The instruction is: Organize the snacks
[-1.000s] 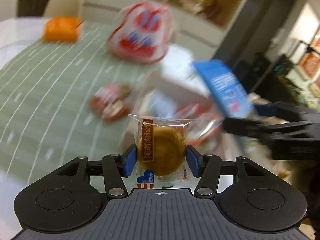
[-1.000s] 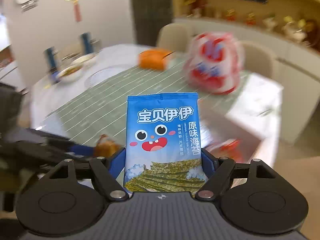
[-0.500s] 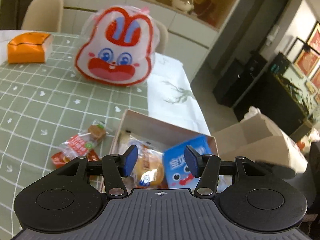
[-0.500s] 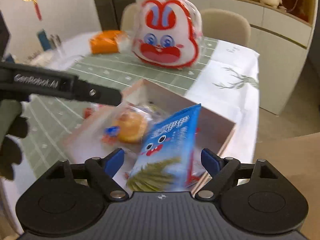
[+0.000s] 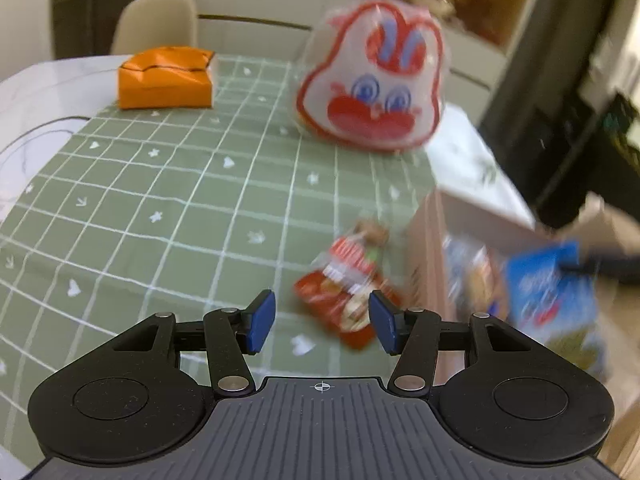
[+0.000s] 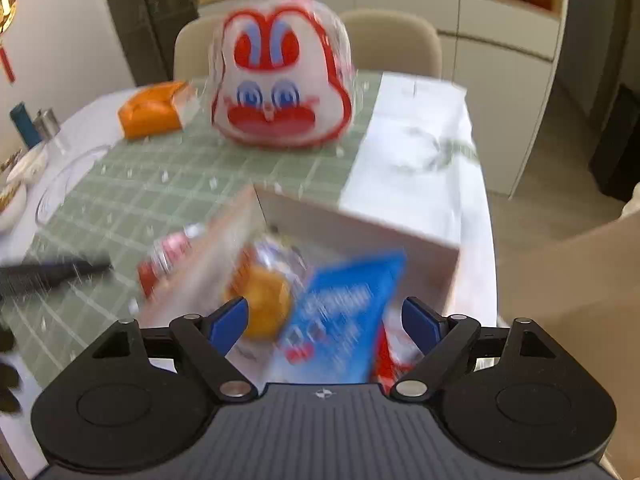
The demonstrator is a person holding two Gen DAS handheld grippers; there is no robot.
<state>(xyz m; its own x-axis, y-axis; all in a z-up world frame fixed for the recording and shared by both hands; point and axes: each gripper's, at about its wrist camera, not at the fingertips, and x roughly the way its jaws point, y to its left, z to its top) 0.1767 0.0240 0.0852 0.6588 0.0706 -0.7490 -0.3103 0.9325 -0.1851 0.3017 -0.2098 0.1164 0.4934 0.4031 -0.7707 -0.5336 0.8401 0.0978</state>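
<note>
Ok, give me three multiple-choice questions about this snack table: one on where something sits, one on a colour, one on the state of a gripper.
1. Where is the blue seaweed snack packet?
A. In the open pale cardboard box
B. On the green checked tablecloth
C. On the beige chair

2. What colour is the folded paper bag at the far side of the cloth?
A. Blue
B. Orange
C. White

3. How is the left gripper?
A. Shut on a cake
B. Shut on nothing
C. Open, empty

Answers: 1 A, the packet leans inside the box walls, beside the round golden cake in clear wrap. 2 B, it is plainly orange. 3 C, its blue pads stand apart with the red snack packets lying on the cloth beyond them.
</note>
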